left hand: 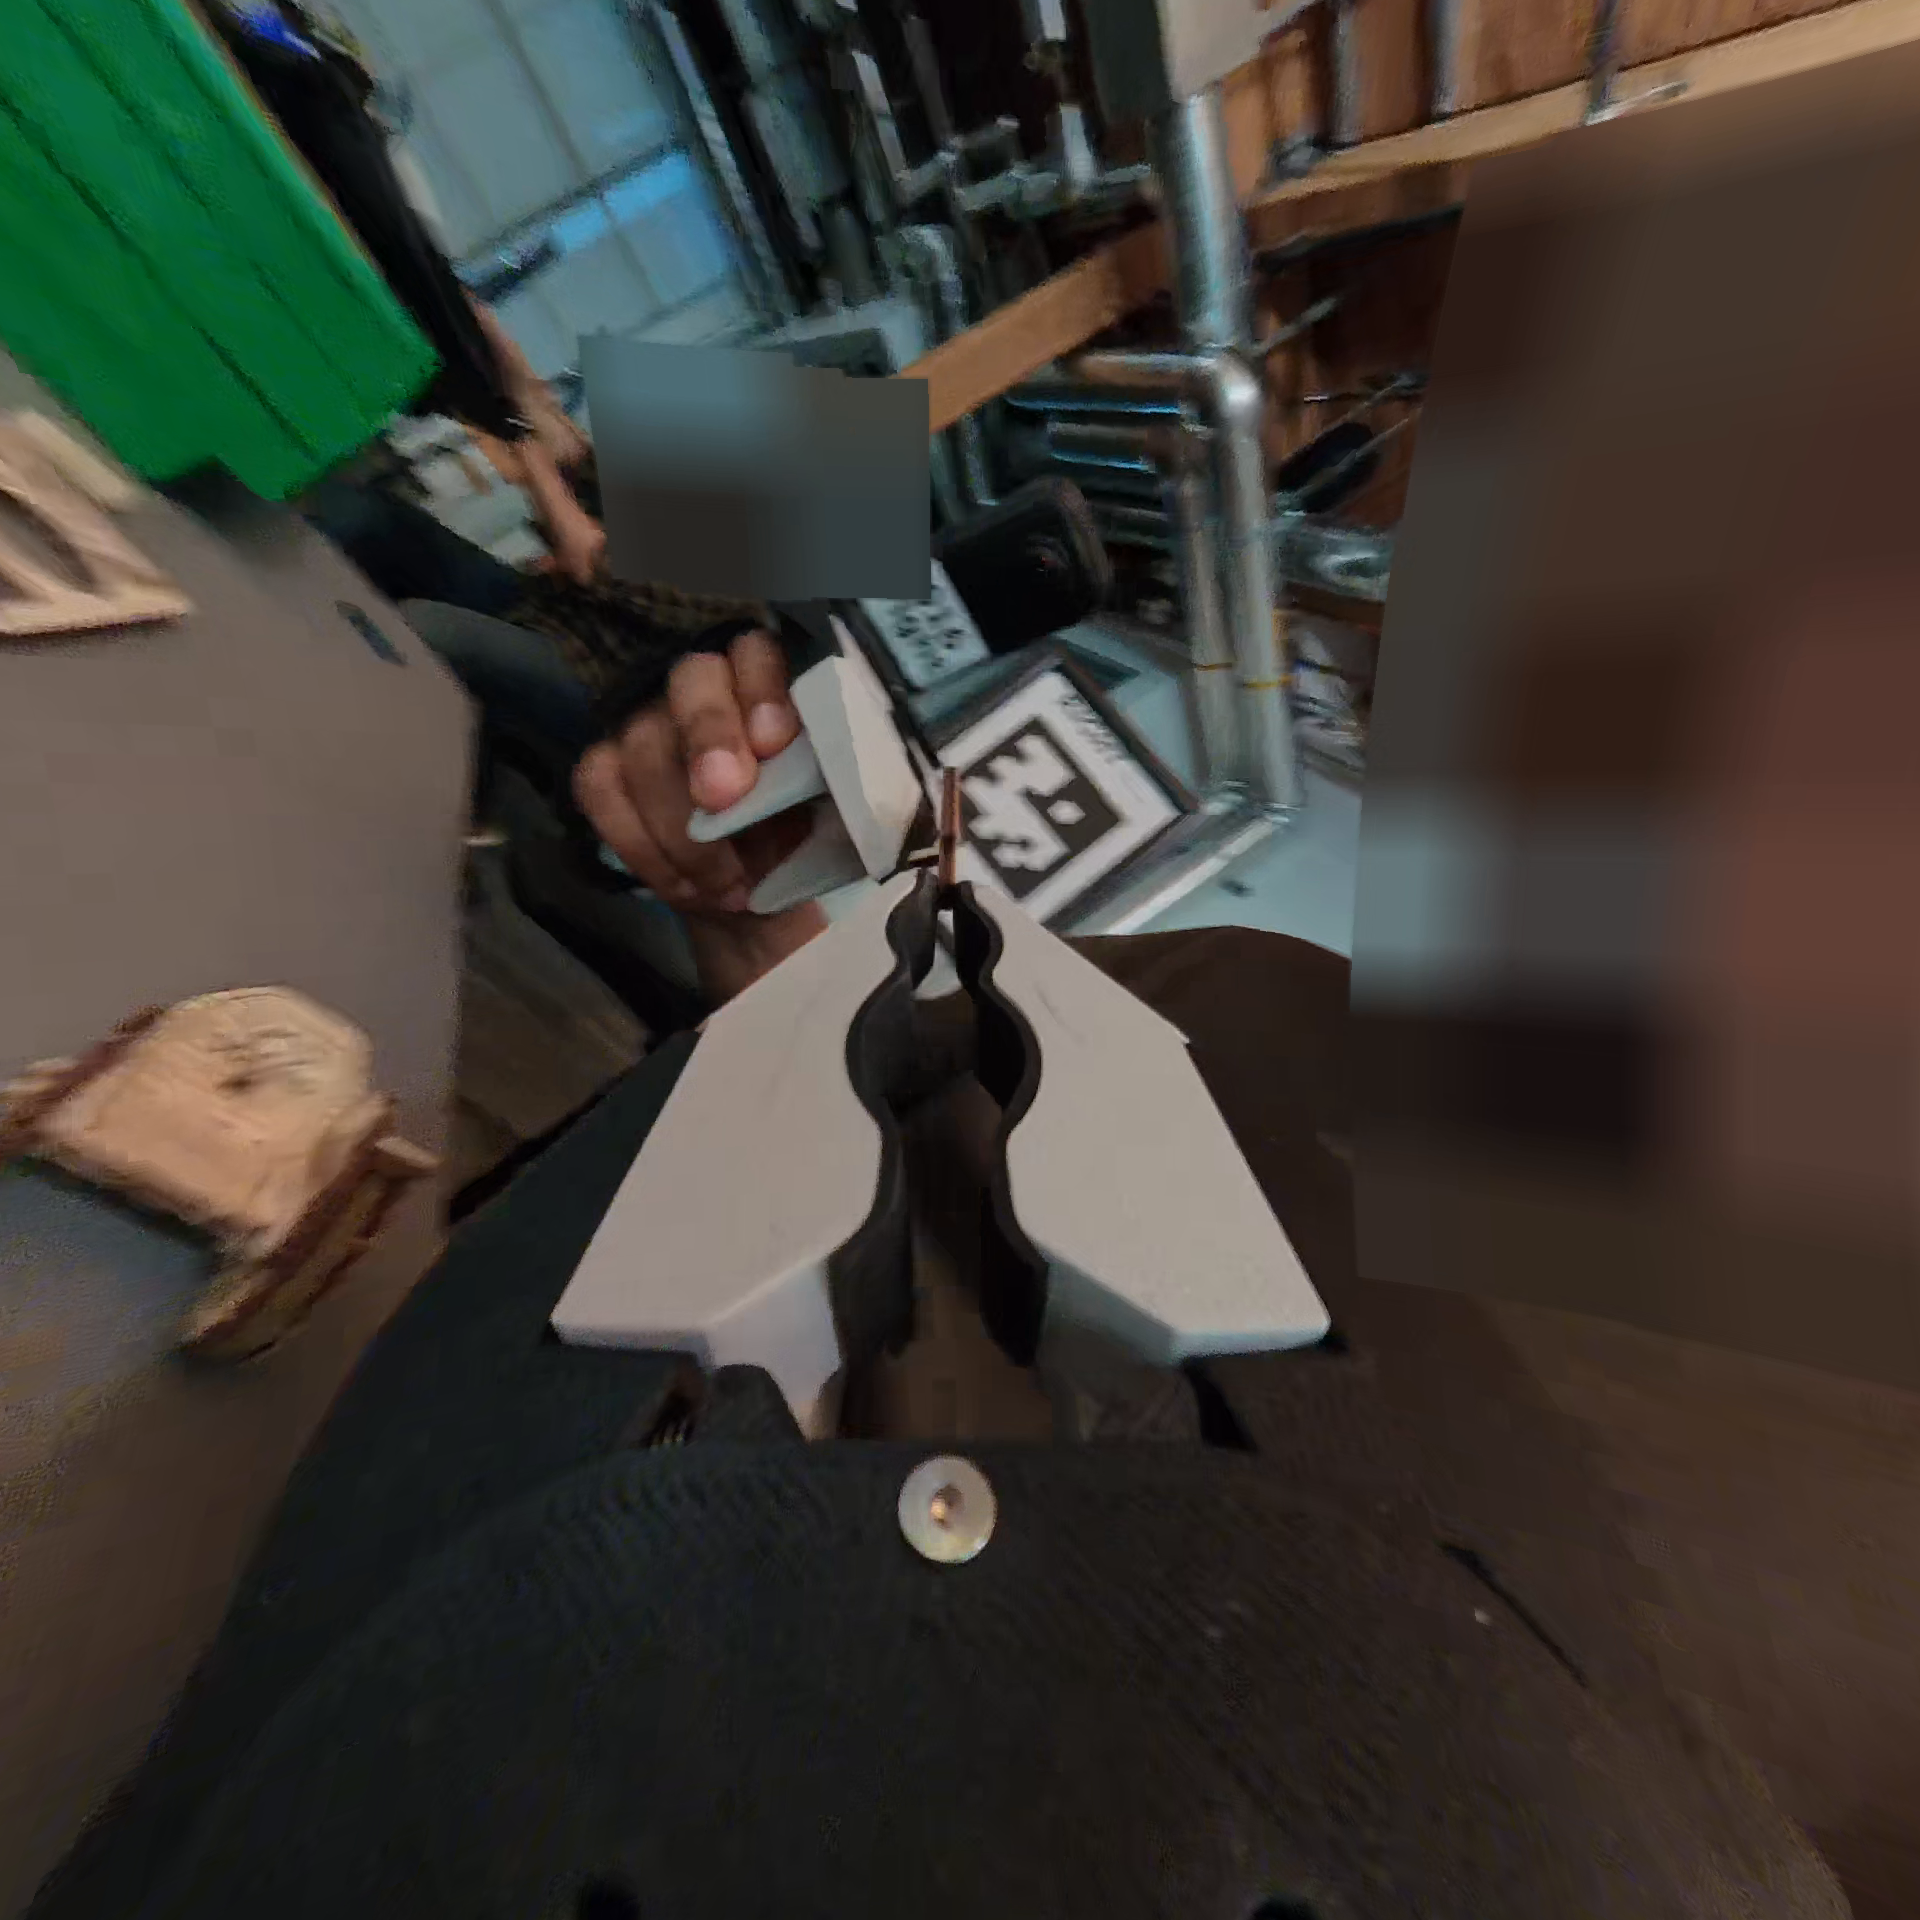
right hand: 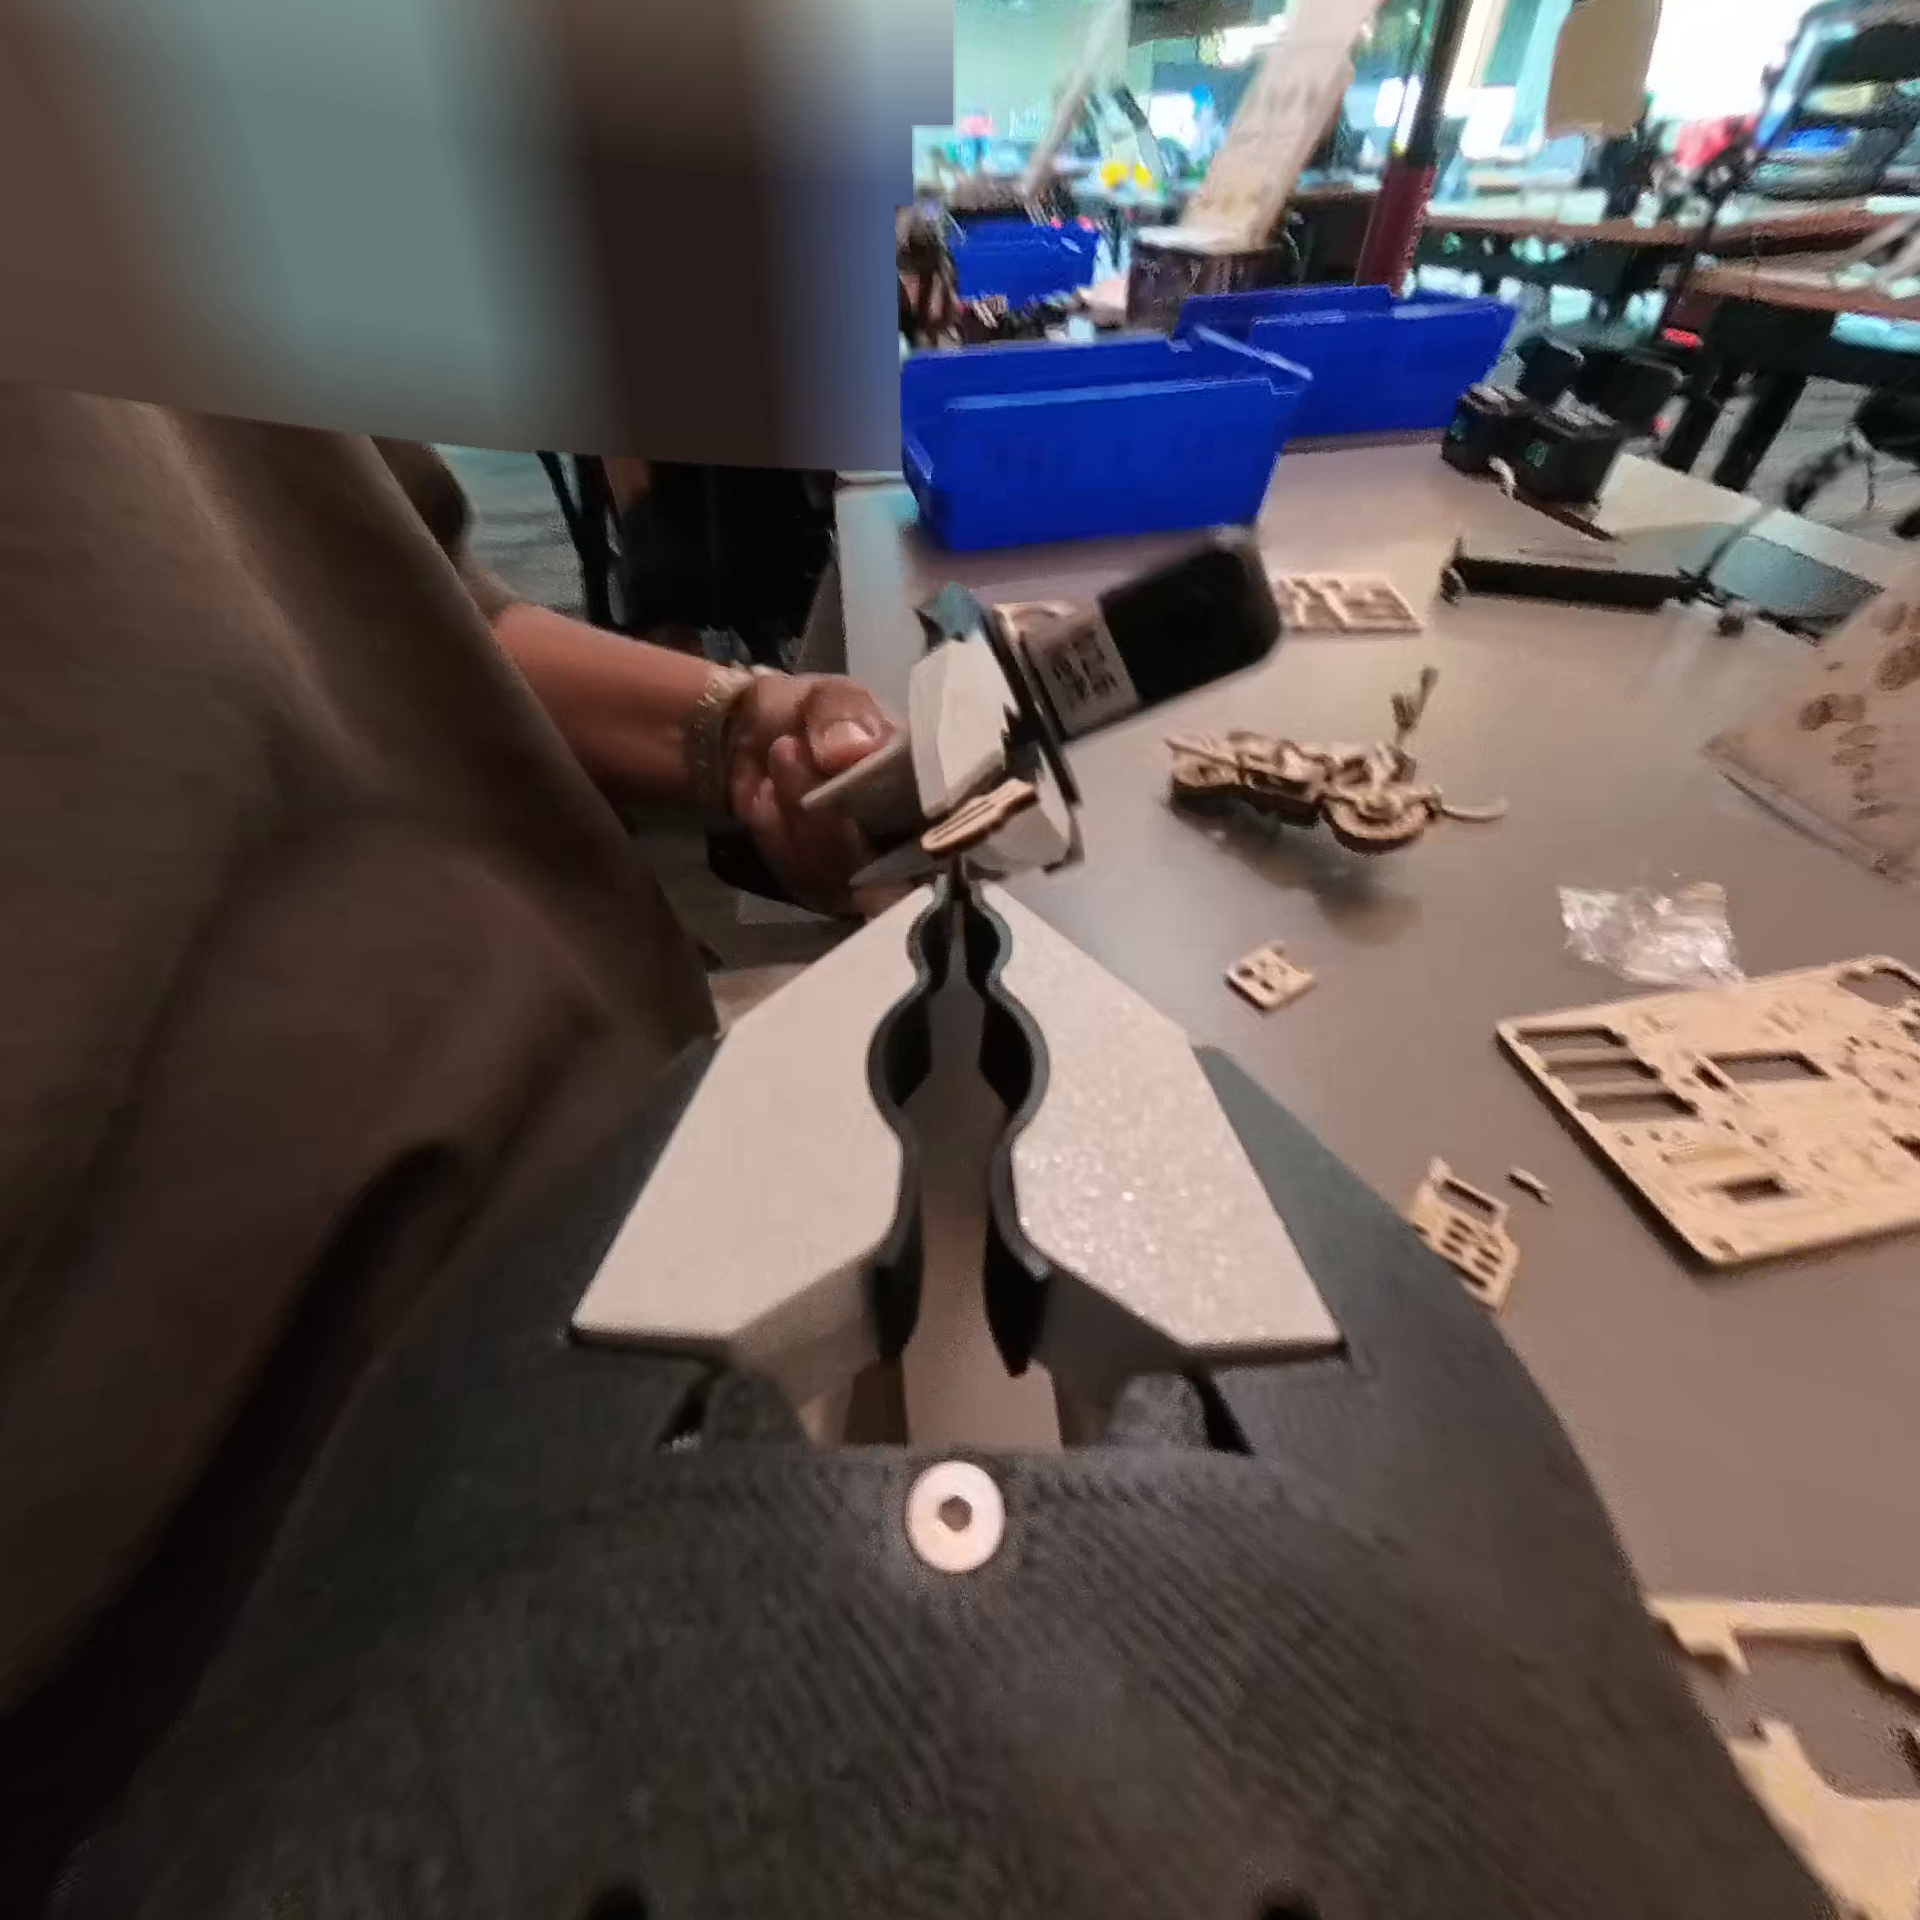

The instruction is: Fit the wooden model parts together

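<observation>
My left gripper is shut on a thin flat wooden part, which stands edge-on out of its tips. In the right wrist view this part shows as a flat elongated piece at the tips of the left gripper, held in a hand. My right gripper has its jaws almost together, tips just under that part, pinching something small and dark that I cannot make out well. In the left wrist view the right gripper sits just left of the part, held in a hand. Both are in the air above the table's near edge.
A partly built wooden model stands on the grey table, also in the left wrist view. Punched wooden sheets, loose small pieces, a plastic bag and blue bins lie to the right. A person in brown sits close. Left and right tips are no more than a few centimetres apart. The partly built wooden model is about 25 cm from both grippers' fingertips.
</observation>
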Action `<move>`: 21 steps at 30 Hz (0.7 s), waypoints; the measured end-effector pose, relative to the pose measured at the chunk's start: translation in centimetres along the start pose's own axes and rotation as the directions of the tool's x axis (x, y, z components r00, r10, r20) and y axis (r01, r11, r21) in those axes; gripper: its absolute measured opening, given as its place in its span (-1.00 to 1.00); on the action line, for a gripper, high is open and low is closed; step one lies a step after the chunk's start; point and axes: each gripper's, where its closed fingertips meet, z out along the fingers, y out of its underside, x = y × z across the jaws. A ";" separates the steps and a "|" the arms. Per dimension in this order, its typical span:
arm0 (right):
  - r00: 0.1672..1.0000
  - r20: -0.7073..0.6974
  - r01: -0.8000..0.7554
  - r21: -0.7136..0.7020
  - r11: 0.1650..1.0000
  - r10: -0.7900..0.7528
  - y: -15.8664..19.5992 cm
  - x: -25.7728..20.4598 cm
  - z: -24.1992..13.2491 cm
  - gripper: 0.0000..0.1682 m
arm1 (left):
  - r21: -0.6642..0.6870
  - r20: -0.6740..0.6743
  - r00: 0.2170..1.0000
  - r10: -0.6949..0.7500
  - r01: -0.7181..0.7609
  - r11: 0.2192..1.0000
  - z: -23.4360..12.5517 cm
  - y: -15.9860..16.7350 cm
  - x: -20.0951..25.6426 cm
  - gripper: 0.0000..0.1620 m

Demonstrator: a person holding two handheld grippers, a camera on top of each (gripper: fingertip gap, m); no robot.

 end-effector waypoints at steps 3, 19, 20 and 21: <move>0.998 -0.067 -0.017 -0.089 0.996 0.011 1.8 1.3 0.4 -1.00 | 0.024 0.248 0.962 0.113 -0.122 0.992 -1.2 -0.9 -3.4 -0.80; 0.986 -0.007 -0.167 -0.152 0.974 0.168 3.8 1.0 1.4 -0.99 | -0.263 0.404 0.705 0.582 -0.520 0.812 -1.0 0.0 -3.7 -0.74; 0.987 -0.020 -0.162 -0.164 0.973 0.161 4.1 1.2 1.3 -0.99 | -0.217 0.389 0.735 0.555 -0.512 0.831 -1.1 -0.5 -3.0 -0.75; 0.987 -0.030 -0.158 -0.167 0.973 0.155 4.2 1.5 1.2 -0.99 | -0.170 0.379 0.769 0.514 -0.488 0.856 -1.3 -1.0 -2.6 -0.75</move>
